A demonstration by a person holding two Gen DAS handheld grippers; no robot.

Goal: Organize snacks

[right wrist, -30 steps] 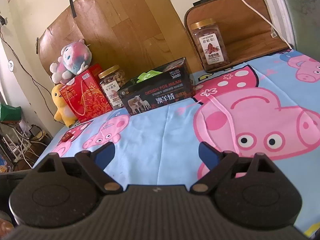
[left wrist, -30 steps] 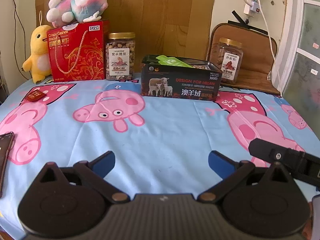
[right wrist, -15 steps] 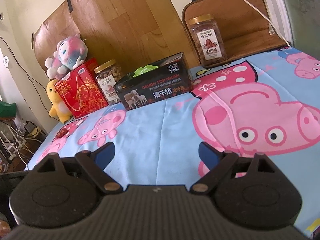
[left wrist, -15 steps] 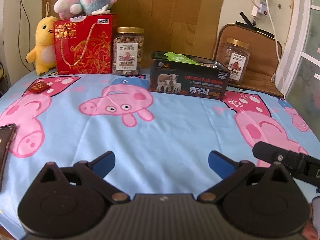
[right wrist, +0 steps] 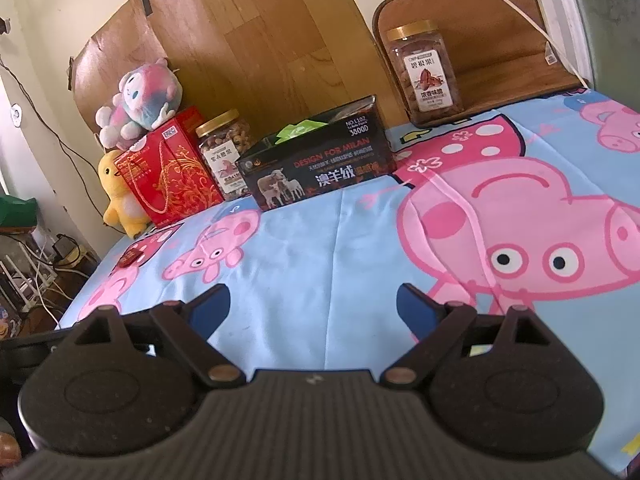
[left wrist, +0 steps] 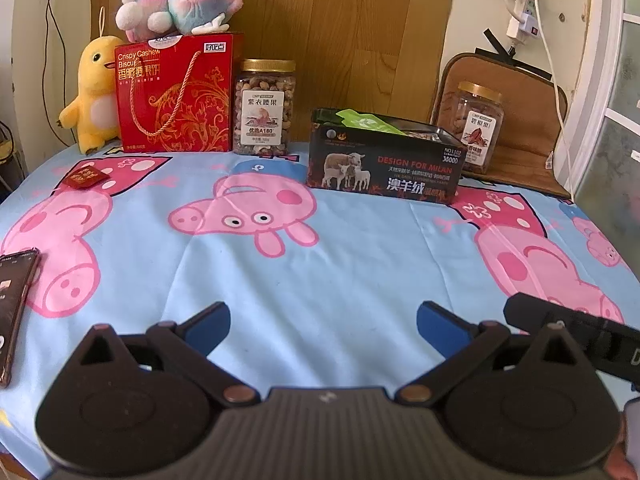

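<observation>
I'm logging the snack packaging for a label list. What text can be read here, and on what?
"Crispy Cashew Biscu…": red gift box.
"A180": label of the nut jar beside it.
"DESIGN FOR MILAN", "NO.L102", "3800D": black tin.
Second jar at the right: Chinese label, fine print too small.
Small red packet: unreadable.

near cloth [left wrist: 328,272] lying bare | black box [left wrist: 384,164], jars [left wrist: 264,108] and red box [left wrist: 176,96] lining far edge | phone [left wrist: 12,304] sitting left

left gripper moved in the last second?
Yes. The left gripper has pulled back and tilted: the black tin and red box sit further right and smaller in its view.
</observation>
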